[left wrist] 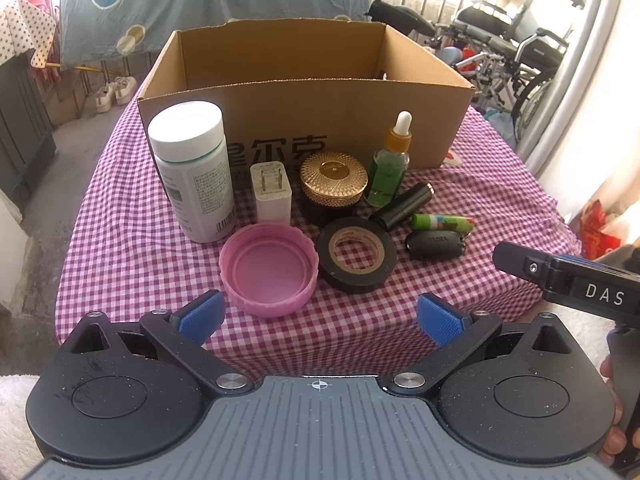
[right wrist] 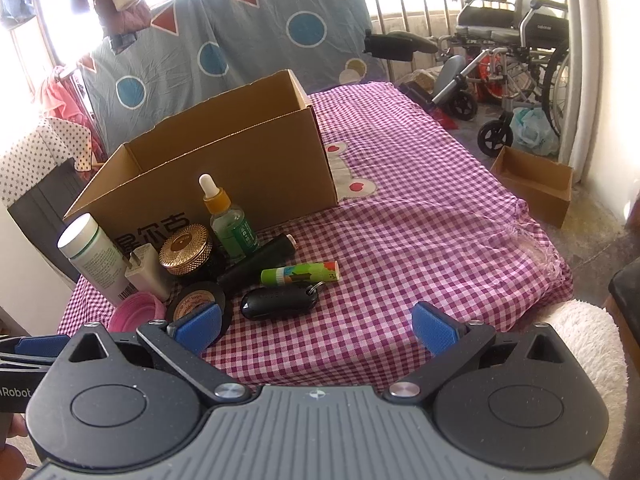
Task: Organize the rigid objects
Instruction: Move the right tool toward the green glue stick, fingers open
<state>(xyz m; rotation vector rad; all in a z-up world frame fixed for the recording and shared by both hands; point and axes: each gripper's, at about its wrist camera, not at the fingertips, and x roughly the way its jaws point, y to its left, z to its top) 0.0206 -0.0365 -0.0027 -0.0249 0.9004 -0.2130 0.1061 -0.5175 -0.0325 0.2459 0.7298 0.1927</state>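
The open brown cardboard box stands at the back of the desk, which is covered in a purple-and-white checked cloth; what can be seen of the box's inside looks bare, though its floor is hidden behind the near wall, so I cannot say it is empty. By that showing the sorting has hardly begun, if at all.

All the small things lie in a cluster in front of the box: a tall white plastic pill bottle with a white cap; a white plug-in charger block just beside it; a round jar with a ribbed gold lid; a clear dropper bottle of green liquid with a white bulb; a black cylindrical tube lying on its side; a small green printed tube; a black oval key fob; a roll of black electrical tape; and an upturned pink plastic screw lid, nearest the left wrist camera. Every one of these is left to be placed, I judge.

The left gripper hangs short of the pink lid, jaws spread wide, holding nothing; the right gripper is likewise wide open and empty, just short of the key fob and the tape roll.
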